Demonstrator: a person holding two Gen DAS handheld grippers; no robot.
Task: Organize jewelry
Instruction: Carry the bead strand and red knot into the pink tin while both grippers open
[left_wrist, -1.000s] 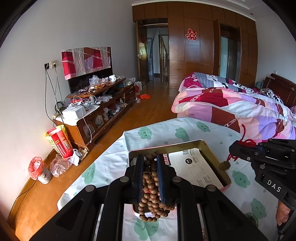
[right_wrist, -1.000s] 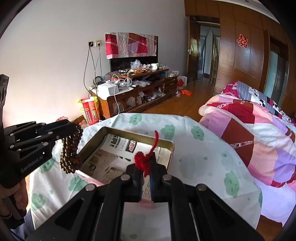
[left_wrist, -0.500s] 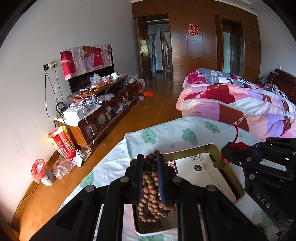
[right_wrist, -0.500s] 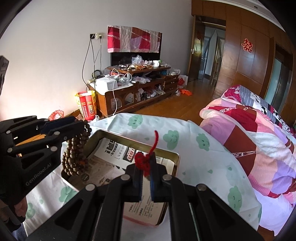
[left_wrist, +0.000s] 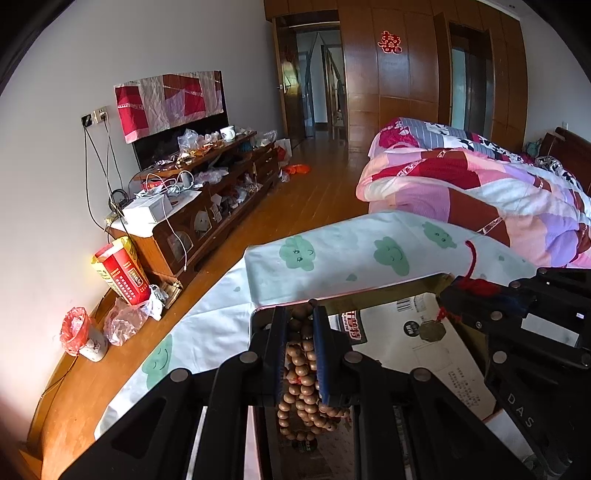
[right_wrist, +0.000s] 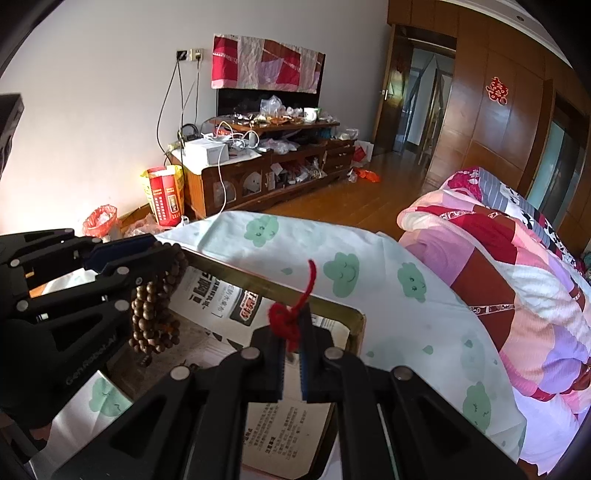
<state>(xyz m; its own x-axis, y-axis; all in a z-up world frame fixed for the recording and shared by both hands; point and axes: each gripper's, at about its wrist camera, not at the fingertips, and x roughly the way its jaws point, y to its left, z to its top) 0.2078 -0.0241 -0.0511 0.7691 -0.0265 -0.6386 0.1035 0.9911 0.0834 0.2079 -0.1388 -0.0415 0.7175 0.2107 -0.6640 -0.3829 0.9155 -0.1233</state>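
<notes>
My left gripper (left_wrist: 300, 314) is shut on a long strand of brown wooden beads (left_wrist: 303, 387), which hangs in loops below its fingers; the same beads (right_wrist: 153, 314) dangle from it at the left of the right wrist view. My right gripper (right_wrist: 291, 325) is shut on a red knotted cord (right_wrist: 284, 321). A small metal pendant (left_wrist: 431, 331) hangs from that cord beneath the right gripper (left_wrist: 448, 291). Both grippers hover over an open gold-rimmed metal tin (right_wrist: 360, 325) lined with printed paper (left_wrist: 406, 332), which sits on the table.
The table wears a white cloth with green cloud faces (right_wrist: 406, 295). A bed with a pink patchwork quilt (right_wrist: 517, 266) stands to the right. A cluttered wooden TV cabinet (right_wrist: 266, 170), a red box (right_wrist: 164, 199) and bags line the wall across the wooden floor.
Both grippers have moved forward and lower over the tin, still holding the beads and the red cord. The tin now sits closer beneath them.
</notes>
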